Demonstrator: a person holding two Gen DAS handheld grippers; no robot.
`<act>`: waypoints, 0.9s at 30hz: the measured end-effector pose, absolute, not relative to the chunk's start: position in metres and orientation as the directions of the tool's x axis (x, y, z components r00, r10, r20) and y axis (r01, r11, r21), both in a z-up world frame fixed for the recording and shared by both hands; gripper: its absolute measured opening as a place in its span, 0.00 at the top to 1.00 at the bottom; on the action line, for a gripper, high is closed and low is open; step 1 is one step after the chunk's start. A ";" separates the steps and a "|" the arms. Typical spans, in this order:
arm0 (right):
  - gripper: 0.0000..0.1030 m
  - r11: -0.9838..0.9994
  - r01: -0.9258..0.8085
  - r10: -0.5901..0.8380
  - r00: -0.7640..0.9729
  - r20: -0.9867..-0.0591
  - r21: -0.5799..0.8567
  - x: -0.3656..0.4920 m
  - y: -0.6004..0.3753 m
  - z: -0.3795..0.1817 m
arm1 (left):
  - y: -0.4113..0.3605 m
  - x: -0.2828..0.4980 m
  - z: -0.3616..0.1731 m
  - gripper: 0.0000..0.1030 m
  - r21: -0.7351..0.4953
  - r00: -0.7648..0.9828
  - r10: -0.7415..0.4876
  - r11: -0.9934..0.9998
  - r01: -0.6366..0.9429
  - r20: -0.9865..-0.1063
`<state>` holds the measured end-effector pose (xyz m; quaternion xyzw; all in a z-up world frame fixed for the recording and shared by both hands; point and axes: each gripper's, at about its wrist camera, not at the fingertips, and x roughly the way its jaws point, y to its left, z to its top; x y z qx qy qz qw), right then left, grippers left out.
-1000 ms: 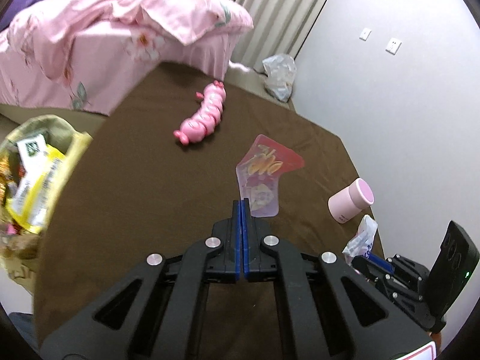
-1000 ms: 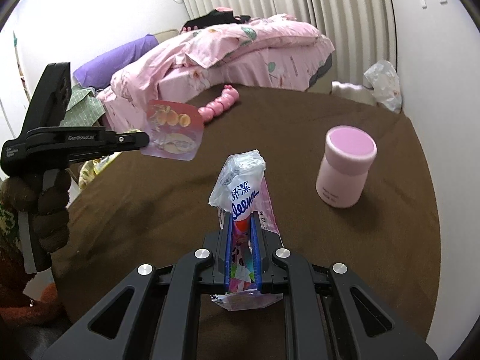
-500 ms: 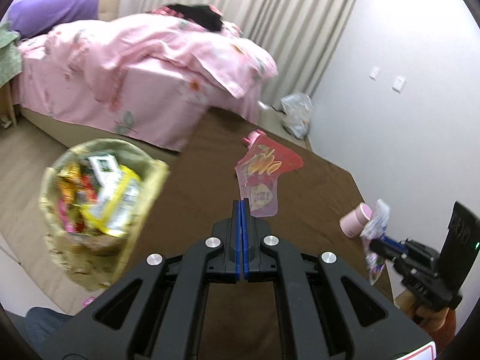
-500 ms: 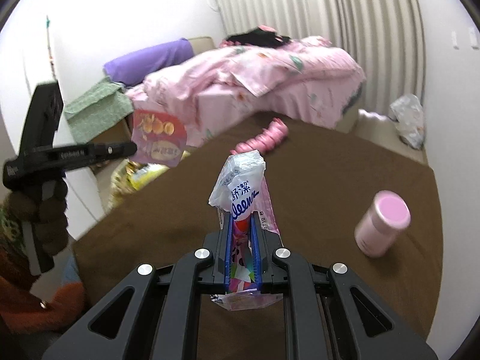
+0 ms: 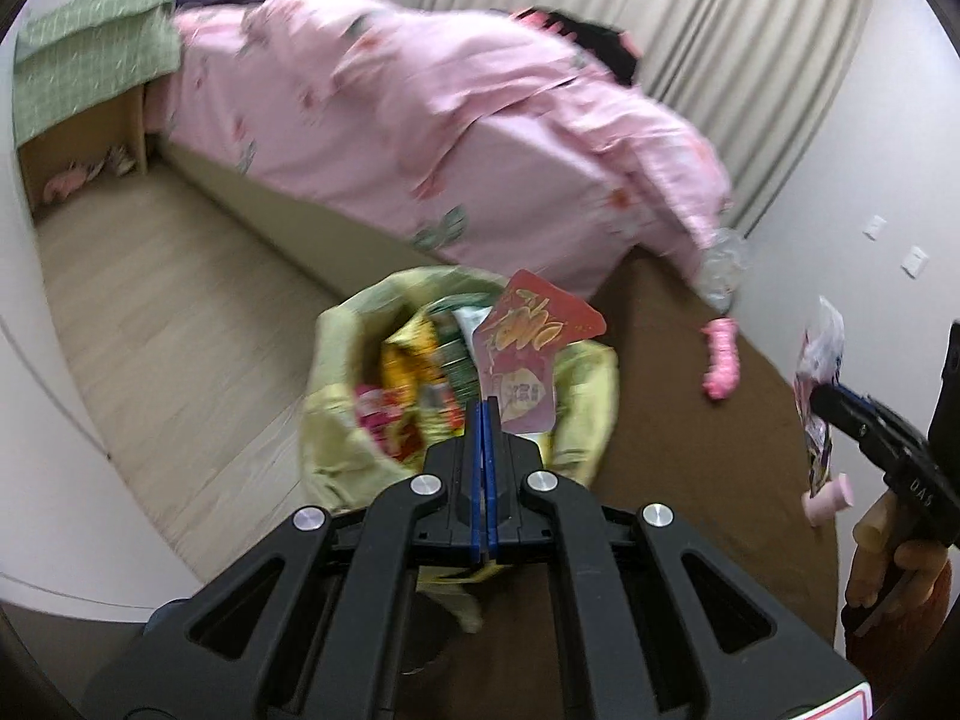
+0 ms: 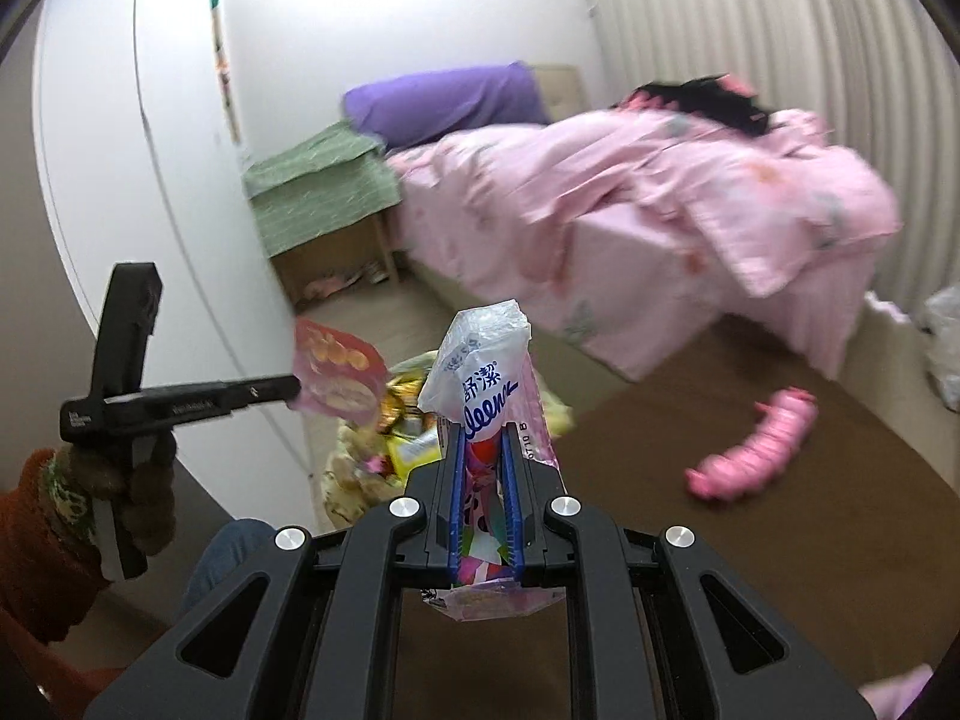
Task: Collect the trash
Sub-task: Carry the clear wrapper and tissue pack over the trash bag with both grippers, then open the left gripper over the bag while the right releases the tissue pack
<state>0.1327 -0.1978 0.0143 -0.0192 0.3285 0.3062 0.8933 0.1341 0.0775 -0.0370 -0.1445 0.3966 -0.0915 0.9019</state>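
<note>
The left tongs [image 5: 483, 405] are pressed fully together on the bottom edge of a flat red and pale pink snack pouch with orange fruit printed on it [image 5: 531, 354], and the pouch stands up from the tips, hanging in the air right above the open mouth of a yellow-green plastic trash bag [image 5: 336, 360]. That bag sits on the wooden floor against the edge of the round table with the dark brown cloth [image 5: 690, 450] and is stuffed with bright yellow, red and green wrappers.

The right tongs [image 6: 485, 429] are clamped nearly closed around a crumpled bundle: a white plastic tissue wrapper with blue lettering [image 6: 480, 360] on top, and a pinkish patterned film pinched between the blue pads below it (the two pieces overlap, so where one ends is hard to say). This bundle is held above the table's near edge, a little to the right of the bag. From the left camera the same bundle shows off to the right, in the air above the brown cloth.

On the table lie a pink segmented caterpillar toy [image 6: 750, 450] and, near the right tongs in the left view, a small pale pink cylindrical cup [image 5: 831, 498]. Beyond the table stands a bed with a rumpled pink floral quilt [image 6: 660, 192] and a purple pillow [image 6: 444, 99].
</note>
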 end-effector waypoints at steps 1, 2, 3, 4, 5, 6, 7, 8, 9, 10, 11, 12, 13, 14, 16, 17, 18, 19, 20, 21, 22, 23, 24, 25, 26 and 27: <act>0.88 0.805 -0.568 0.540 0.584 -0.606 0.170 0.140 -0.190 0.011 | 0.083 0.143 -0.047 0.99 -0.331 0.655 -0.272 0.943 0.035 -0.705; 0.88 0.793 -0.583 0.549 0.558 -0.622 0.177 0.154 -0.175 0.003 | 0.084 0.146 -0.053 0.99 -0.330 0.648 -0.269 0.944 0.030 -0.712; 0.88 0.785 -0.591 0.554 0.539 -0.634 0.184 0.165 -0.167 -0.003 | 0.085 0.151 -0.060 0.99 -0.328 0.639 -0.269 0.944 0.027 -0.721; 0.88 0.779 -0.597 0.557 0.516 -0.650 0.193 0.176 -0.157 -0.010 | 0.086 0.160 -0.069 0.99 -0.324 0.622 -0.269 0.946 0.026 -0.735; 0.88 0.774 -0.600 0.556 0.491 -0.671 0.203 0.190 -0.145 -0.020 | 0.087 0.165 -0.074 0.99 -0.320 0.613 -0.268 0.947 0.027 -0.743; 0.88 0.771 -0.602 0.554 0.475 -0.684 0.207 0.199 -0.137 -0.026 | 0.086 0.170 -0.079 0.99 -0.315 0.603 -0.268 0.949 0.029 -0.752; 0.88 0.770 -0.603 0.549 0.458 -0.699 0.209 0.210 -0.129 -0.033 | 0.086 0.177 -0.086 0.99 -0.309 0.589 -0.269 0.951 0.034 -0.762; 0.88 0.772 -0.600 0.536 0.440 -0.720 0.208 0.221 -0.120 -0.043 | 0.086 0.179 -0.089 0.99 -0.306 0.583 -0.269 0.951 0.038 -0.766; 0.88 0.773 -0.597 0.527 0.418 -0.740 0.213 0.232 -0.114 -0.052 | 0.085 0.183 -0.093 0.99 -0.301 0.577 -0.270 0.953 0.042 -0.771; 0.88 0.775 -0.594 0.522 0.408 -0.749 0.216 0.238 -0.111 -0.056 | 0.083 0.187 -0.097 0.99 -0.293 0.570 -0.269 0.955 0.051 -0.776; 0.88 0.778 -0.589 0.513 0.393 -0.764 0.219 0.246 -0.106 -0.064 | 0.082 0.187 -0.098 0.99 -0.290 0.567 -0.269 0.955 0.056 -0.778; 0.88 0.780 -0.586 0.502 0.379 -0.778 0.218 0.253 -0.100 -0.072 | 0.081 0.189 -0.101 0.99 -0.285 0.562 -0.270 0.956 0.063 -0.782; 0.88 0.782 -0.586 0.490 0.371 -0.789 0.211 0.258 -0.096 -0.078 | 0.080 0.191 -0.103 0.99 -0.283 0.559 -0.271 0.957 0.068 -0.784; 0.88 0.783 -0.587 0.484 0.368 -0.794 0.205 0.259 -0.095 -0.082 | 0.080 0.192 -0.104 0.99 -0.281 0.556 -0.272 0.957 0.071 -0.785; 0.88 0.785 -0.589 0.469 0.359 -0.807 0.194 0.263 -0.091 -0.089 | 0.079 0.195 -0.108 0.99 -0.279 0.549 -0.273 0.957 0.075 -0.790; 0.88 0.785 -0.589 0.461 0.354 -0.814 0.189 0.264 -0.090 -0.093 | 0.078 0.197 -0.110 0.99 -0.279 0.547 -0.274 0.957 0.075 -0.791; 0.88 0.786 -0.590 0.456 0.350 -0.818 0.186 0.265 -0.090 -0.095 | 0.079 0.198 -0.112 0.99 -0.284 0.544 -0.277 0.956 0.073 -0.792; 0.88 0.786 -0.591 0.451 0.349 -0.822 0.180 0.265 -0.090 -0.097 | 0.079 0.199 -0.114 0.98 -0.290 0.542 -0.282 0.954 0.073 -0.791; 0.88 0.789 -0.592 0.441 0.354 -0.825 0.168 0.266 -0.091 -0.099 | 0.080 0.200 -0.114 0.98 -0.297 0.542 -0.287 0.952 0.073 -0.789; 0.88 0.789 -0.592 0.438 0.357 -0.825 0.163 0.266 -0.092 -0.100 | 0.080 0.200 -0.115 0.98 -0.309 0.544 -0.298 0.948 0.074 -0.784; 0.88 0.789 -0.593 0.439 0.359 -0.824 0.162 0.264 -0.093 -0.100 | 0.082 0.201 -0.116 0.98 -0.319 0.545 -0.306 0.945 0.075 -0.780; 0.87 0.789 -0.591 0.443 0.360 -0.821 0.166 0.262 -0.095 -0.100 | 0.082 0.201 -0.116 0.98 -0.326 0.546 -0.311 0.943 0.073 -0.778; 0.87 0.789 -0.590 0.449 0.361 -0.817 0.173 0.261 -0.098 -0.099 | 0.083 0.200 -0.116 0.97 -0.333 0.548 -0.315 0.940 0.071 -0.775; 0.87 0.789 -0.589 0.451 0.363 -0.815 0.175 0.262 -0.100 -0.099 | 0.084 0.199 -0.116 0.94 -0.340 0.550 -0.319 0.938 0.068 -0.772; 0.85 0.794 -0.583 0.450 0.374 -0.811 0.172 0.260 -0.101 -0.098 | 0.084 0.200 -0.115 0.92 -0.343 0.552 -0.321 0.937 0.066 -0.770; 0.79 0.796 -0.581 0.449 0.381 -0.808 0.169 0.259 -0.103 -0.097 | 0.085 0.200 -0.114 0.91 -0.345 0.555 -0.320 0.937 0.062 -0.768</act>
